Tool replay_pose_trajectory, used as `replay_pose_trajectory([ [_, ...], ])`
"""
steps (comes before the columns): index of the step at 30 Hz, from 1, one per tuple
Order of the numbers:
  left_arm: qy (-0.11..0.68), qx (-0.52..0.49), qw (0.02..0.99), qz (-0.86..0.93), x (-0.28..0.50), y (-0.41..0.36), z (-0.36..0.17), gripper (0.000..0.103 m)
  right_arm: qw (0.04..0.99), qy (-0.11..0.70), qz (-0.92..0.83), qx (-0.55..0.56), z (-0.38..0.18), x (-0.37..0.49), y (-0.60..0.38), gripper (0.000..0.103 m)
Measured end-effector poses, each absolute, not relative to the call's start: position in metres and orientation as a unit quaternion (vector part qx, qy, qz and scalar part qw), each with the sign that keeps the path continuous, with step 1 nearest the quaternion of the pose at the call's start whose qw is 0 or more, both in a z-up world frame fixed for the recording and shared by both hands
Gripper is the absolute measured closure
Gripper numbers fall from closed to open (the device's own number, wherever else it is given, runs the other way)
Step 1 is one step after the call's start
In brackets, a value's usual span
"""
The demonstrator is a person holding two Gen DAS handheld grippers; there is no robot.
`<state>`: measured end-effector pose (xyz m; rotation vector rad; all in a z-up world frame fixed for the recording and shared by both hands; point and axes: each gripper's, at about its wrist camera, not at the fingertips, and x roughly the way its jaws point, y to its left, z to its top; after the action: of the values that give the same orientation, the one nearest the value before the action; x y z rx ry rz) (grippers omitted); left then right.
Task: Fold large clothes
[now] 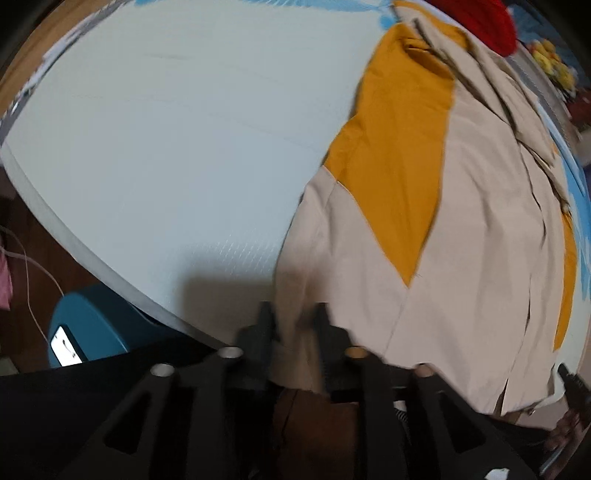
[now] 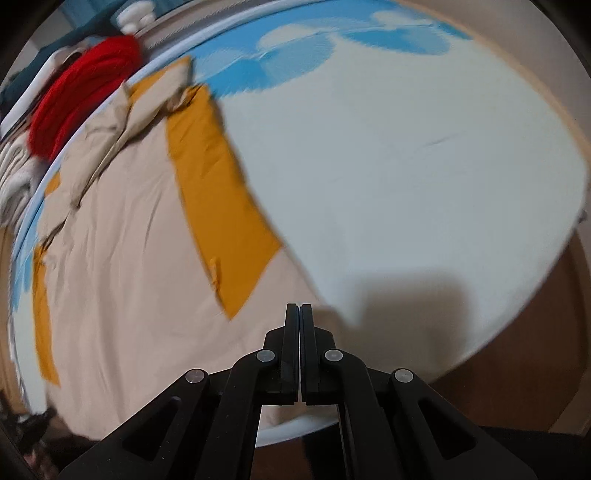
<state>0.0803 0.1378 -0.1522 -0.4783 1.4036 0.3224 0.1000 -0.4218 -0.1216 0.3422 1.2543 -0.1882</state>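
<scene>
Both views look down on a pale, white-to-mint bed surface [image 1: 166, 147] with blue cloud-like print along its far edge. The garment [image 1: 480, 258], beige with mustard-yellow panels, lies spread flat on it; its near hem reaches the edge of the bed on the person's side.

Left gripper [image 1: 293, 314]: jaws partly apart, with a fold of the beige hem running between them. Motion blur hides whether the pads press on the cloth, so the grip cannot be settled.

Right gripper [image 2: 299, 308]: the two fingers pressed together with only a hairline between them. The tips sit over the beige hem near the garment's corner, but whether cloth is caught in the seam cannot be told. Its shadow falls on the bare sheet just beside.

Surroundings, left wrist view: a teal stool or bin [image 1: 96, 325] stands on the dark floor below the bed edge, a lit phone screen [image 1: 66, 345] resting on it, a thin white cable [image 1: 29, 288] trailing nearby. A red knitted item [image 1: 491, 22] lies beyond the garment's far end, with yellow soft toys [image 1: 554, 62] further off.

Right wrist view: the same red item [image 2: 81, 92] touches the bed's far rim, beside a stack of pale folded fabric [image 2: 14, 177]. Brown floor [image 2: 535, 350] shows past the bed's rounded corner. Nothing lies on the garment itself.
</scene>
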Motion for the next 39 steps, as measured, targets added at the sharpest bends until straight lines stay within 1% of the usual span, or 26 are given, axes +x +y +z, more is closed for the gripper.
replay_pose_trajectory([
  [1,0.635,-0.219,0.726,0.148,0.082,0.140,-0.153,0.063,0.794,0.586,-0.084,0.138,-0.124,0.104,-0.416,0.092],
  [2,0.635,-0.219,0.726,0.147,0.083,0.140,-0.153,0.062,0.794,0.590,-0.087,0.121,-0.128,0.105,-0.414,0.075],
  [3,0.636,-0.217,0.726,0.147,0.084,0.140,-0.154,0.061,0.792,0.593,-0.096,0.106,-0.131,0.107,-0.412,0.050],
  [4,0.637,-0.214,0.726,0.147,0.085,0.140,-0.155,0.061,0.790,0.596,-0.105,0.101,-0.136,0.105,-0.410,0.041],
  [5,0.638,-0.209,0.726,0.149,0.086,0.140,-0.157,0.061,0.786,0.599,-0.115,0.099,-0.140,0.105,-0.412,0.037],
  [10,0.645,-0.186,0.725,0.153,0.090,0.139,-0.165,0.061,0.755,0.637,-0.122,0.097,-0.167,0.109,-0.412,0.037],
  [11,0.646,-0.181,0.726,0.153,0.091,0.138,-0.165,0.061,0.757,0.636,-0.121,0.086,-0.167,0.110,-0.409,0.039],
  [13,0.647,-0.167,0.728,0.153,0.097,0.133,-0.166,0.062,0.761,0.634,-0.110,0.078,-0.165,0.110,-0.404,0.054],
  [15,0.649,-0.155,0.729,0.153,0.099,0.131,-0.166,0.062,0.767,0.630,-0.098,0.072,-0.162,0.109,-0.398,0.089],
  [16,0.649,-0.149,0.730,0.153,0.099,0.131,-0.166,0.062,0.769,0.629,-0.091,0.072,-0.160,0.109,-0.396,0.095],
  [23,0.649,-0.143,0.732,0.150,0.104,0.124,-0.166,0.065,0.773,0.625,-0.079,0.076,-0.156,0.107,-0.392,0.096],
  [24,0.649,-0.142,0.732,0.150,0.108,0.114,-0.165,0.066,0.773,0.625,-0.079,0.075,-0.157,0.108,-0.393,0.096],
  [27,0.649,-0.137,0.734,0.148,0.108,0.114,-0.164,0.069,0.774,0.624,-0.079,0.069,-0.156,0.107,-0.392,0.096],
  [29,0.648,-0.136,0.735,0.147,0.107,0.114,-0.165,0.076,0.775,0.624,-0.080,0.067,-0.156,0.105,-0.388,0.096],
  [30,0.648,-0.134,0.735,0.147,0.106,0.116,-0.165,0.090,0.775,0.624,-0.080,0.068,-0.156,0.104,-0.388,0.096],
  [31,0.647,-0.131,0.738,0.140,0.107,0.113,-0.164,0.097,0.775,0.623,-0.080,0.069,-0.155,0.104,-0.388,0.096],
  [35,0.629,-0.117,0.759,0.116,0.109,0.104,-0.142,0.100,0.788,0.604,-0.075,0.093,-0.142,0.110,-0.388,0.098],
  [39,0.585,-0.132,0.798,0.061,0.102,0.102,-0.087,0.100,0.823,0.549,-0.037,0.138,-0.087,0.101,-0.397,0.099],
])
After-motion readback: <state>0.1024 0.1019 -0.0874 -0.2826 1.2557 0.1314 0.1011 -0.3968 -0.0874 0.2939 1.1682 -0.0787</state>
